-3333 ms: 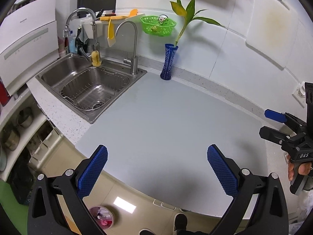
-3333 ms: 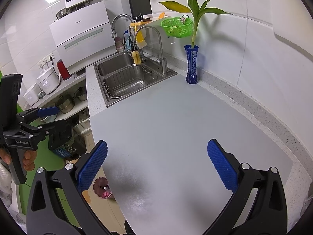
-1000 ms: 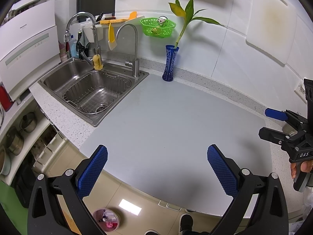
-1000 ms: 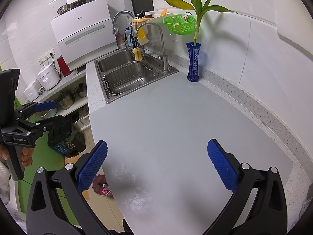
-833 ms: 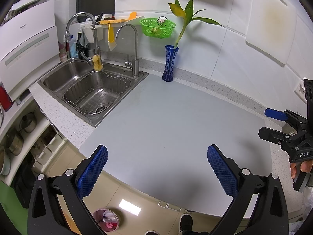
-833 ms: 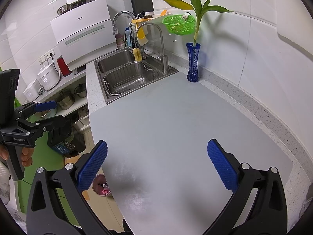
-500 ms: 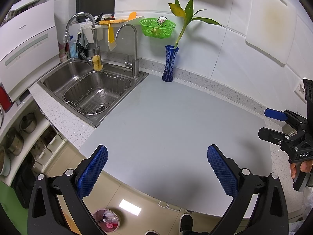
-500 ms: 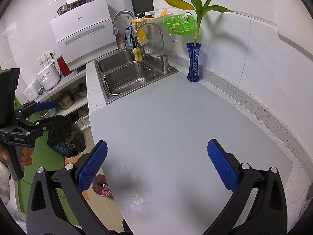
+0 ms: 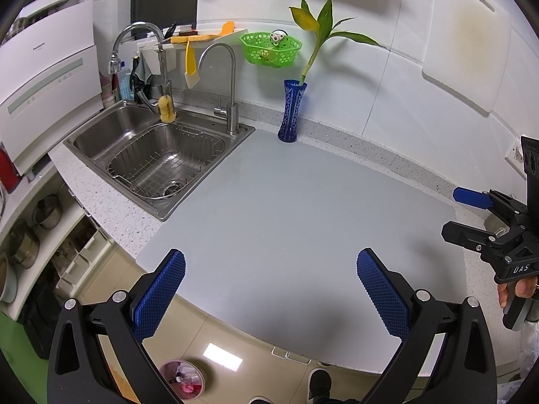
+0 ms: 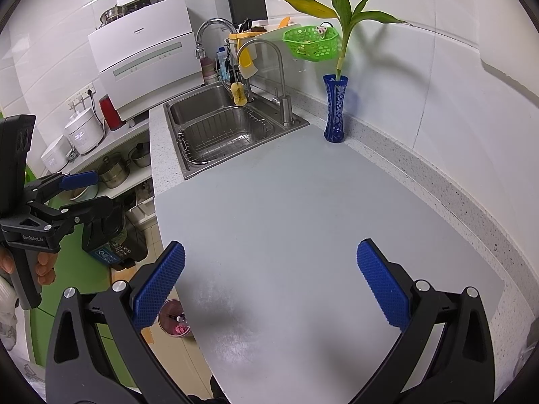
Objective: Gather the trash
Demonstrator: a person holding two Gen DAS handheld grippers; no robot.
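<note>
sink (image 9: 158, 158) left, vase (image 9: 291, 114) behind counter (image 9: 286, 208)

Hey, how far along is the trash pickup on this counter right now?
Done: unclear; no trash shows on the grey counter, and the bin on the floor already holds scraps. In hand: nothing, as the left gripper and right gripper are both open and empty. Left: no trash in view.

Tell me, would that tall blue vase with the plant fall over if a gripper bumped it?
Probably, yes. The blue vase is tall and slim on a small foot, and the leafy plant rises well above it, so it looks top-heavy. It looks like cut glass, so likely hard, slippery and breakable. Both grippers are open and far from it.
</note>
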